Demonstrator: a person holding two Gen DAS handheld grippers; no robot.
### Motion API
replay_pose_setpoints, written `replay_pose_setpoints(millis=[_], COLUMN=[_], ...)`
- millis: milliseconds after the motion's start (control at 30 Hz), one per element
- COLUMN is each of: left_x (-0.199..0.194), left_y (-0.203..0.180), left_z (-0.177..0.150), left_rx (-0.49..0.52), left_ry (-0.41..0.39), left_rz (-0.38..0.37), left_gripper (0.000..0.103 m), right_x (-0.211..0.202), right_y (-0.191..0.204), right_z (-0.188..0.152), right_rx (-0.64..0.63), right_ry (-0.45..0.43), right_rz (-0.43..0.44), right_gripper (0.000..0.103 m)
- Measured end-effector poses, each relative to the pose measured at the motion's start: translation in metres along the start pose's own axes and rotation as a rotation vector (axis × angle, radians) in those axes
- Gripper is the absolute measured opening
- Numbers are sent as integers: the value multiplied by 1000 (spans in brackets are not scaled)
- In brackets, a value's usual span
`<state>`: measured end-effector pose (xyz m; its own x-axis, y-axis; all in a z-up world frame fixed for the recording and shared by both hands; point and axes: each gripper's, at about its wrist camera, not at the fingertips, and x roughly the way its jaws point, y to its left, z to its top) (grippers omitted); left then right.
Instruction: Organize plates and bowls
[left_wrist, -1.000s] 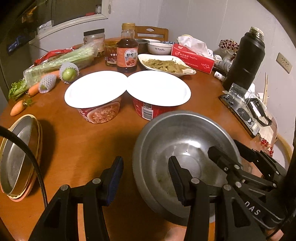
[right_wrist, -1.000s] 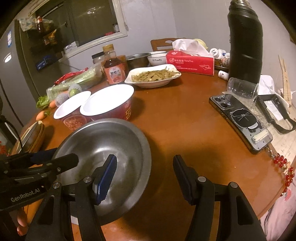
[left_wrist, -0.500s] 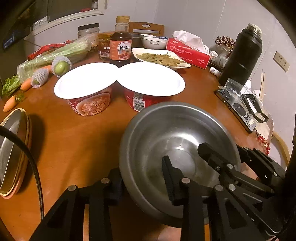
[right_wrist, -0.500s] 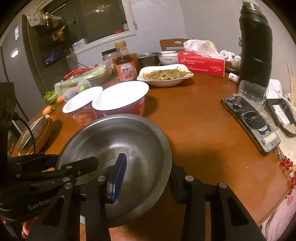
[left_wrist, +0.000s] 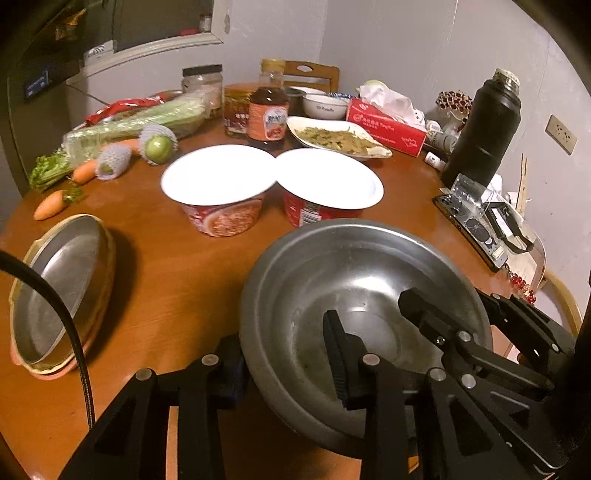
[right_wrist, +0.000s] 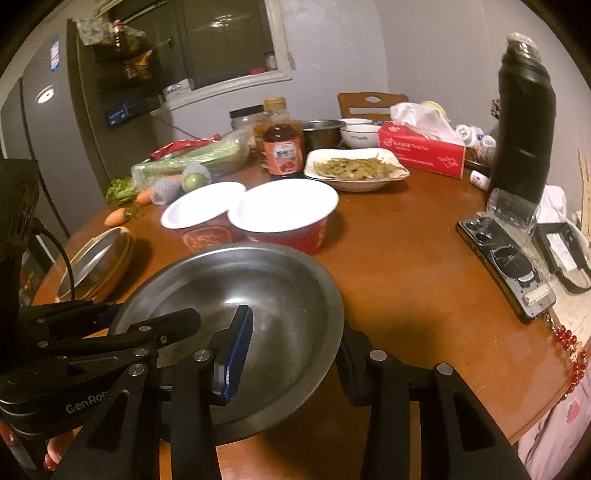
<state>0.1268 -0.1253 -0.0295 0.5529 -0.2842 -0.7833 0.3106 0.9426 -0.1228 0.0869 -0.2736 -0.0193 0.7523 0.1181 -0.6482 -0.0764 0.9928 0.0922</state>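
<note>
While both sets of jaws were clamped on the rim of the steel bowl (left_wrist: 354, 295), one finger of each sat inside the bowl and the other outside it. The left gripper (left_wrist: 284, 365) gripped the near-left rim and the right gripper (right_wrist: 291, 354) the near-right rim, so the bowl hung between them at the near edge of the surface (right_wrist: 406, 258); it appeared to be lifted a little, though the gap beneath it could not be seen.

Just beyond the bowl stood two noodle cups (left_wrist: 221, 206) with white lids, touching each other. Farther back were a white dish of greens (left_wrist: 336, 138), a small white bowl (left_wrist: 325, 105) and a sauce bottle (left_wrist: 267, 116). At the left edge lay a metal plate (left_wrist: 55, 280) on a short stack of other plates. On the right side lay a phone (right_wrist: 506, 266), near a black flask (right_wrist: 524, 122).

The step looked like carrying the bowl to its place, probably toward the stack on the left. To do it well, both hands would need to move together at the same height, keeping the rim level so that neither grip twisted or slipped on the smooth steel. The bowl should rise enough to pass the cup lids, then be lowered until it sat flat before either grip let go.
</note>
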Motion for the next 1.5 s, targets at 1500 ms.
replay_pose_setpoints(millis=[1500], left_x=[-11], left_y=[33], left_z=[-40], left_rx=[-17], left_ry=[19], left_rz=[51], left_gripper=[36], right_x=[2], right_y=[51], right_z=[-24], right_rx=[-98], right_ry=[98], right_rz=[36], right_gripper=[45])
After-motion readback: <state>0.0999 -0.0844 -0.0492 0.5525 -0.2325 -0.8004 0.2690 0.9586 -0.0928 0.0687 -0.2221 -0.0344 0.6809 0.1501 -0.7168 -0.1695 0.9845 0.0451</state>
